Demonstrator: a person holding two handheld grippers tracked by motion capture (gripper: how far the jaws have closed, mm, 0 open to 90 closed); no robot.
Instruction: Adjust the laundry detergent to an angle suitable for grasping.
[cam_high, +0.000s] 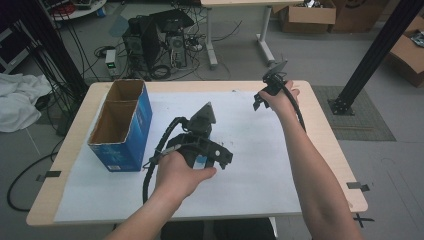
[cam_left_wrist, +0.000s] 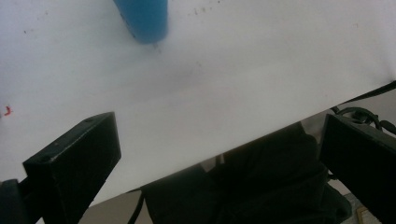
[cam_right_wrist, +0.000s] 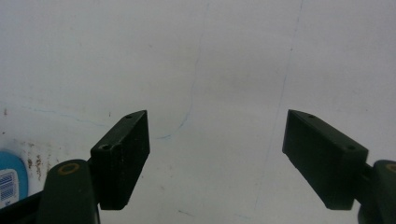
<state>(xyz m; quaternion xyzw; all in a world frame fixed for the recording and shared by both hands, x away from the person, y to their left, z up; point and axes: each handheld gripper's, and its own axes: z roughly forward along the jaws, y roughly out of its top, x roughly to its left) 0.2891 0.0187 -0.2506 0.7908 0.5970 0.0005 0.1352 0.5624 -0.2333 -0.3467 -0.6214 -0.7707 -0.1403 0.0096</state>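
A blue box (cam_high: 122, 127) with a brown cardboard inside stands on a white sheet (cam_high: 250, 165) that covers the pale wood bench (cam_high: 327, 130). Both grippers, left (cam_high: 220, 159) and right (cam_high: 260, 102), are black.

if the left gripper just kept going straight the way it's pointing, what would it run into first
Most likely the white sheet covering the table: the left gripper, jaws open with nothing between them, looks down onto bare sheet near its front edge. The blue box lies farther off, to one side.
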